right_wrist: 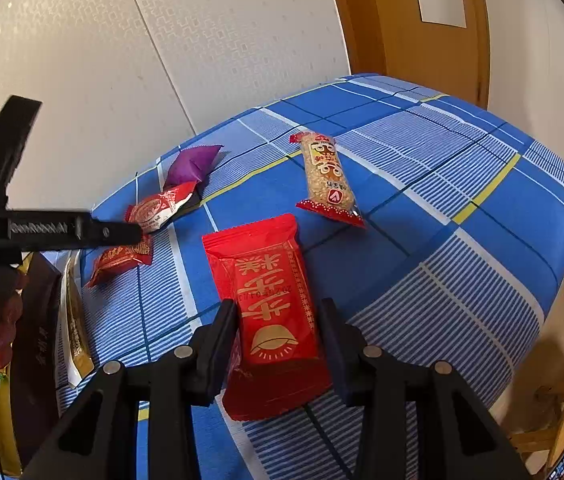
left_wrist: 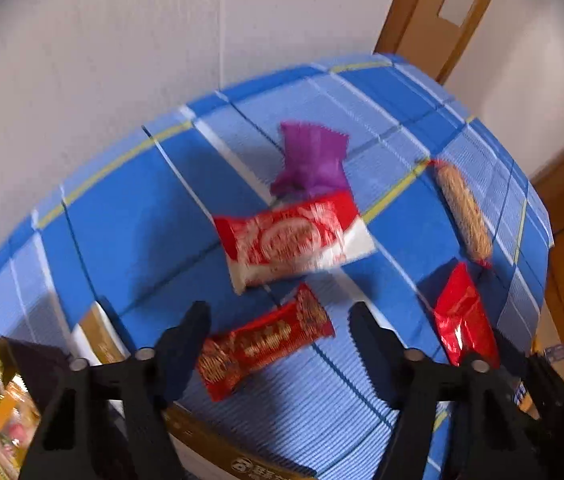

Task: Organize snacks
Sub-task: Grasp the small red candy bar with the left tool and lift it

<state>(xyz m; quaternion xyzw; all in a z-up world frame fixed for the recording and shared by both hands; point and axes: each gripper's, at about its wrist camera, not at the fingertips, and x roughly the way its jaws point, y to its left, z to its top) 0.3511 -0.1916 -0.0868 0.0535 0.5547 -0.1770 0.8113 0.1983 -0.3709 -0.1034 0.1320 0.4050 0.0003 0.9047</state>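
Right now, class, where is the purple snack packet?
The purple snack packet lies at the far side of the blue checked cloth near the wall, touching the red-and-white packet just in front.

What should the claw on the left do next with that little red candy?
Probably lower a little and close its jaws on the small red-and-gold wrapped candy. The left gripper hangs just above it, jaws open on either side, not yet pressing it. The right gripper already pinches the big flat red foil packet on the blue checked cloth.
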